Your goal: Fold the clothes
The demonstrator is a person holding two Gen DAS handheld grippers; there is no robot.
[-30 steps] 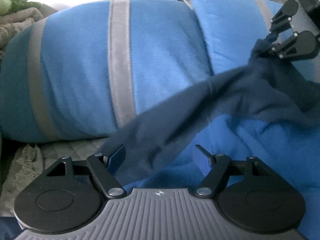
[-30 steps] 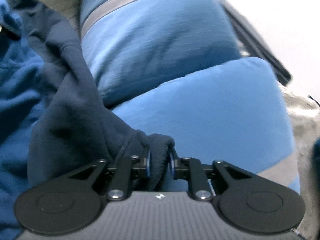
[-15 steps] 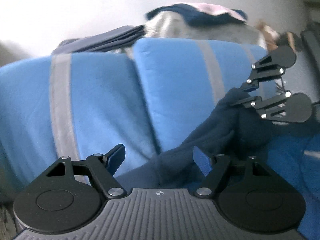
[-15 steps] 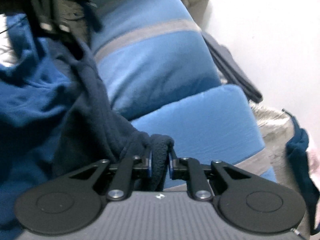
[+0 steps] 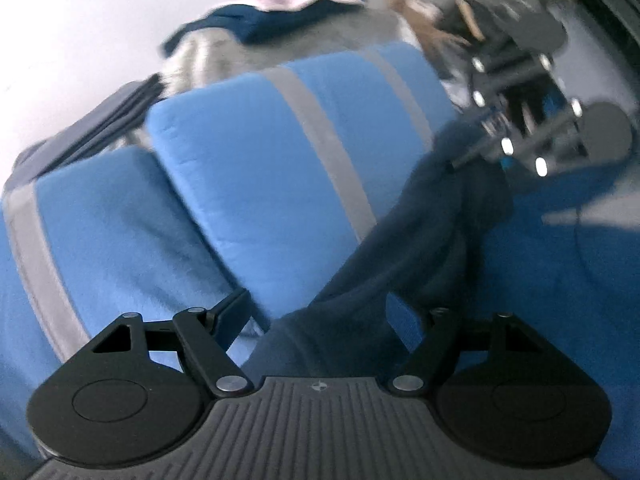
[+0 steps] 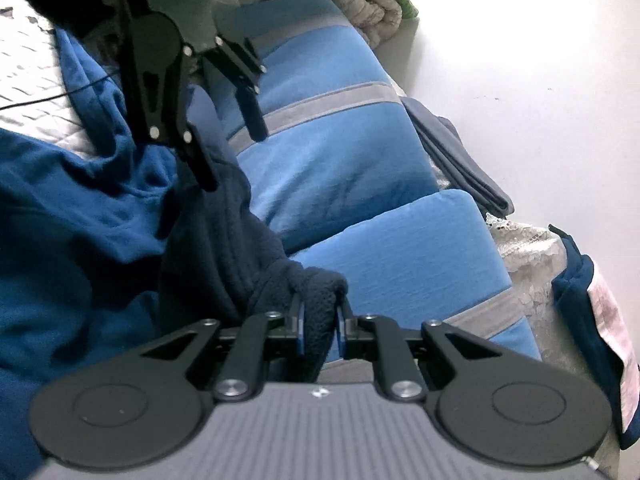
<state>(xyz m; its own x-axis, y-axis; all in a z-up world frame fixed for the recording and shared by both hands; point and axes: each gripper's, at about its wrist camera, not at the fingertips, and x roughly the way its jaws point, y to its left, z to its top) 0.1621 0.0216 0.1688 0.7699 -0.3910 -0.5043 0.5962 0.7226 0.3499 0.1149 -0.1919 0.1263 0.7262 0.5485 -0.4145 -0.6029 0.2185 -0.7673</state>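
Right gripper (image 6: 319, 330) is pinched tight on a bunched edge of the navy fleece garment (image 6: 224, 248), which hangs in a rope over the blue blanket (image 6: 80, 208) by the striped cushions (image 6: 360, 152). Left gripper (image 5: 320, 314) is spread wide, fleece lying between but unpinched. Looks soft, floppy, light, so I'd grab a hem corner, not the middle.

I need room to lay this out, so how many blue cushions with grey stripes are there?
2. One cushion lies farther back beside the open left gripper; the other cushion lies nearer, just past the right gripper pinching the navy garment. More may be hidden.
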